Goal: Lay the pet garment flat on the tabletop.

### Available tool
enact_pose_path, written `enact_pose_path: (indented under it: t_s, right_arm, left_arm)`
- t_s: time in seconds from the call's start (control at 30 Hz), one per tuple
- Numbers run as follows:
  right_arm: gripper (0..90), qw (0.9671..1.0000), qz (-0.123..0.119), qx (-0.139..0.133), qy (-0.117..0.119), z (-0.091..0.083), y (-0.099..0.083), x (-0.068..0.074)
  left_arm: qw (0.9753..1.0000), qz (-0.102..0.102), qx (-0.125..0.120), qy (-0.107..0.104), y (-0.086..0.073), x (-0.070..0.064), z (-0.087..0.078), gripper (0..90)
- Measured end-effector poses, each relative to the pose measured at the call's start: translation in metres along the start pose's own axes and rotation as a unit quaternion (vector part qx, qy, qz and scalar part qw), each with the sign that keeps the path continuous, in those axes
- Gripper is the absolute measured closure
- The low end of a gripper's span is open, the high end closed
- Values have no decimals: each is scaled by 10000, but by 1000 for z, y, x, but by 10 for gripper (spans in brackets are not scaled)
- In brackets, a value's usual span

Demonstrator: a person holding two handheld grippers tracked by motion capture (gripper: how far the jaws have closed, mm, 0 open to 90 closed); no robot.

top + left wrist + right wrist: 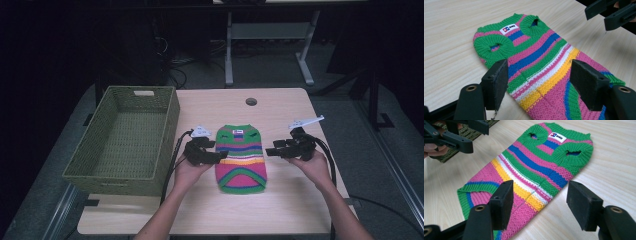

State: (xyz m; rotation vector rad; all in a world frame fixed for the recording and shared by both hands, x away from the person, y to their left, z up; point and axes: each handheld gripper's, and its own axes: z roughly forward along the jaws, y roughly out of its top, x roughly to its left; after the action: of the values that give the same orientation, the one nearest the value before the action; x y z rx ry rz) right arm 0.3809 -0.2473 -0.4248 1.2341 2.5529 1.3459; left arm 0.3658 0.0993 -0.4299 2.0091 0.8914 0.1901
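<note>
Striped knit sweater [241, 159], flat on table [290, 210]: both grippers, left [221, 154] and right [270, 150], gape empty at its sides; pinch opposite edges evenly.

Both forearms reach in from below, each hand gripping its tool. The left gripper [220, 154] and right gripper [270, 150] point inward toward each other, fingers [496, 82] spread wide.

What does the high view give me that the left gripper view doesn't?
High view: the green woven basket left of the striped knit sweater, the table's far edge with its cable hole, and both forearms. Left gripper view: its own open jaws close over the sweater's left edge, knit texture, and the white label legible as a patch. Both share the sweater lying flat and the right gripper open beside it.
</note>
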Motion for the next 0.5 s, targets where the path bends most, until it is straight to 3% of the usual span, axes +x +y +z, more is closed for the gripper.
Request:
enact_pose_path:
  t_s: [0.17, 0.5]
  right_arm:
    - [361, 10000, 3, -24, 3, -5, -7, 0]
    - [329, 10000, 44, 3, 8, -15, -24, -1]
  left_arm:
    - [9999, -102, 30, -2, -6, 0, -1, 271]
    - [10000, -61, -47, 31, -14, -8, -3, 235]
